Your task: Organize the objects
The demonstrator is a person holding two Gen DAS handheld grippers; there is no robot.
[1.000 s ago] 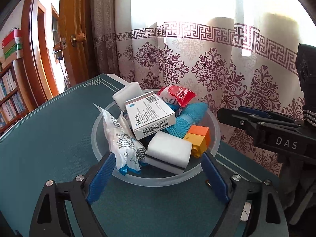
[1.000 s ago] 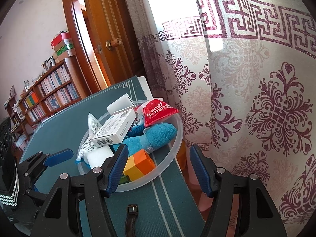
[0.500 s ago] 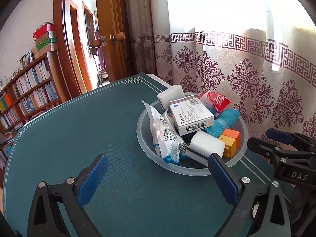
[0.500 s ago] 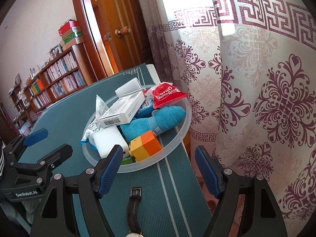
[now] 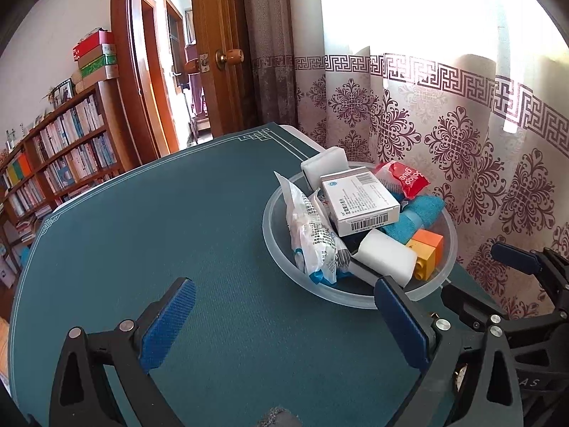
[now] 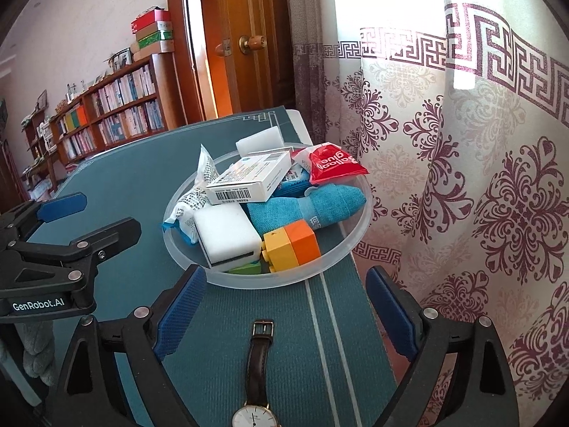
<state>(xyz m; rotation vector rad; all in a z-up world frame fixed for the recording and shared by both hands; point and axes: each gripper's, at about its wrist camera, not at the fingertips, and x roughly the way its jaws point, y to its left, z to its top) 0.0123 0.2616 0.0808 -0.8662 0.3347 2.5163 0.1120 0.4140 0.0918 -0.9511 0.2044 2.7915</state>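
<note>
We hold the left gripper [image 5: 284, 320] over the teal worktop [image 5: 160, 231], its fingers [image 5: 169, 323] spread wide with nothing between them. The right gripper [image 6: 284, 313] also has its fingers spread, over a watch [image 6: 258, 373] lying on the worktop. Just ahead of both stands the clear bowl [image 6: 350, 245], heaped with a white box [image 6: 249, 178], sponge [image 6: 227, 233], blue cloth [image 6: 313, 206], red packet [image 6: 332, 165] and blocks [image 6: 291, 243].

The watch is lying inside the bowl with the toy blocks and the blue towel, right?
Not quite. The watch lies on the table mat, outside the bowl, as the right wrist view shows. The toy blocks and the blue towel are in the bowl.
</note>
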